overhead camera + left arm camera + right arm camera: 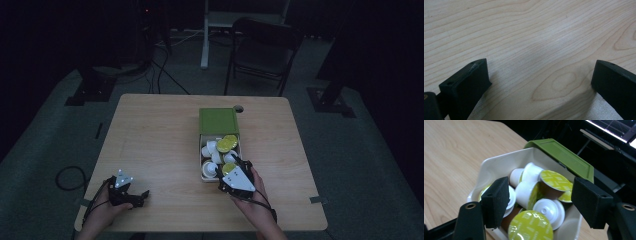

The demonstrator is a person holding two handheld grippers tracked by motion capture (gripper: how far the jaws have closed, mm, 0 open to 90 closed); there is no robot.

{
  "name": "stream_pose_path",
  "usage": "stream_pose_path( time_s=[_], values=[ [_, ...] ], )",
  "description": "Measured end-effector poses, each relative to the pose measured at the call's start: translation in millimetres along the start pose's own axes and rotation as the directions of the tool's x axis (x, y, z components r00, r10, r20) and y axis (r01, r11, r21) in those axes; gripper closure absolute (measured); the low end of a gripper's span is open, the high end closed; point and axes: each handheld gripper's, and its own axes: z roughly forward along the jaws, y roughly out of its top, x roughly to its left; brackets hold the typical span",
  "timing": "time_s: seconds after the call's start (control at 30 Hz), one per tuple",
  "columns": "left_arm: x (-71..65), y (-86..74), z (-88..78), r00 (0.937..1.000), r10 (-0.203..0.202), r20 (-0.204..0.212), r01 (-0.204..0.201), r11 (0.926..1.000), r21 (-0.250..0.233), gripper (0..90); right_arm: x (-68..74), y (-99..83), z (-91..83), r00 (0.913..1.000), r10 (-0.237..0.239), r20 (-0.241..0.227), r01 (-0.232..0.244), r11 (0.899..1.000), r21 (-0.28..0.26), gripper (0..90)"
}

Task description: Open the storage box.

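High view: right gripper (pixel 239 170) hovers over the capsule tray (pixel 202 150).
Left gripper view: jaws spread wide, idle on the table (pixel 529 37). Right gripper view: jaws parted, gripping nothing, above capsules (pixel 537 192) heaped beside the green lid (pixel 564 157).

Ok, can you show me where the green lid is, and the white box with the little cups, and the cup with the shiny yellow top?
green lid (pixel 218 121), high view, middle of its flat top.
white box (pixel 499 165), right gripper view, inner side wall.
yellow-topped cup (pixel 531 226), right gripper view, middle of its foil top.
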Motion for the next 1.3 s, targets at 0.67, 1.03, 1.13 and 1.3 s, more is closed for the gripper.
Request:
stream_pose_path(
  time_s=[0.67, 1.03, 1.13, 1.3],
  values=[
    [0.1, 0.0, -0.1, 1.0, 0.001, 0.0, -0.001, 1.0, 0.001, 1.8, -45.5, -23.7, -9.9, 0.9506, 0.31, 0.02, -0.308, 0.95, -0.054, 20.8],
    [0.1, 0.0, -0.1, 1.0, 0.001, 0.0, -0.001, 1.0, 0.001, 1.7, -62.2, -37.2, -15.5, 0.9319, 0.358, 0.061, -0.356, 0.934, -0.036, 16.1],
    [0.1, 0.0, -0.1, 1.0, 0.002, 0.0, -0.002, 1.0, 0.001, 1.7, -66.8, -42.2, -17.8, 0.9264, 0.369, 0.072, -0.368, 0.929, -0.028, 14.2],
    [0.1, 0.0, -0.1, 1.0, 0.002, 0.0, -0.002, 1.0, 0.002, 1.7, -74.8, -52.9, -20.5, 0.9145, 0.393, 0.098, -0.394, 0.919, -0.008, 13.7]
  ],
)
